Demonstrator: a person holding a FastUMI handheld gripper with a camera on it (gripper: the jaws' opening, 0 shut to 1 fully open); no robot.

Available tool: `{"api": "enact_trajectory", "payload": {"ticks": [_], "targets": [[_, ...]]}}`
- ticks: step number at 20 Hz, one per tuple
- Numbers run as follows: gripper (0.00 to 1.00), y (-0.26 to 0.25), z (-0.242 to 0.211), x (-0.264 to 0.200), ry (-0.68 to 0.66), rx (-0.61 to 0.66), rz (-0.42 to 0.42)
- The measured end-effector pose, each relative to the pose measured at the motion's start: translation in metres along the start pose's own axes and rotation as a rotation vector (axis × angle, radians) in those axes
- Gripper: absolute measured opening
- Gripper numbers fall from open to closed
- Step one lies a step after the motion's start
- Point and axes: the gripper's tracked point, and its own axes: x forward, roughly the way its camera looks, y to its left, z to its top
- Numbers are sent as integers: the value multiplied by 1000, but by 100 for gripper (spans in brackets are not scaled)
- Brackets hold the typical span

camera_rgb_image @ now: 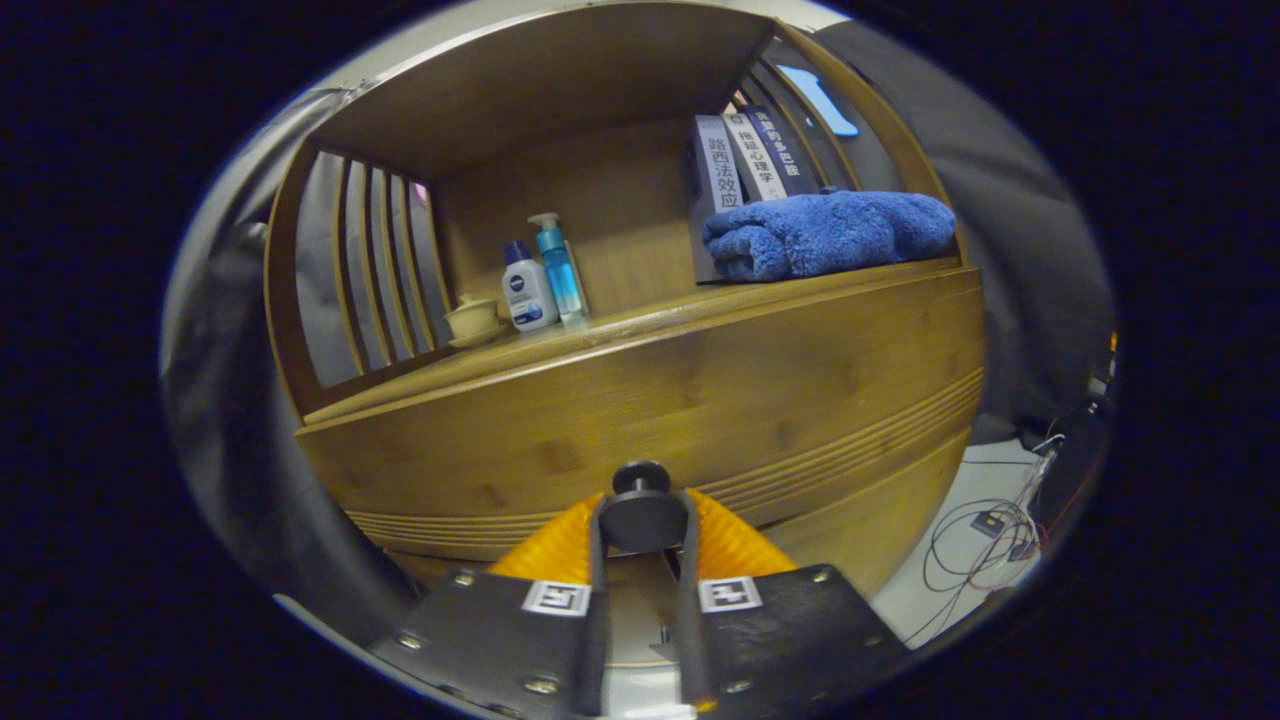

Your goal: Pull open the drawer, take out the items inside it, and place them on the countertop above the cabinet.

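Note:
A wooden cabinet fills the view, and its drawer front is a wide panel with fine grooves along its lower edge. A round black knob sticks out of that panel. My gripper is shut on the knob, with one finger pressed against each side of it. The drawer's inside is hidden, so I see none of its contents. Just above the drawer front runs the countertop, a wooden shelf under a wooden roof.
A folded blue towel lies on the countertop at the right, with upright books behind it. At the left stand a white bottle, a blue pump bottle and a small lidded cup. Cables lie on the floor to the right.

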Motion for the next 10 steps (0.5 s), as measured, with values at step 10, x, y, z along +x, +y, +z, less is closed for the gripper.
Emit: {"api": "enact_trajectory", "payload": {"ticks": [10], "targets": [[24, -12, -16, -84, 35, -43, 8]]}}
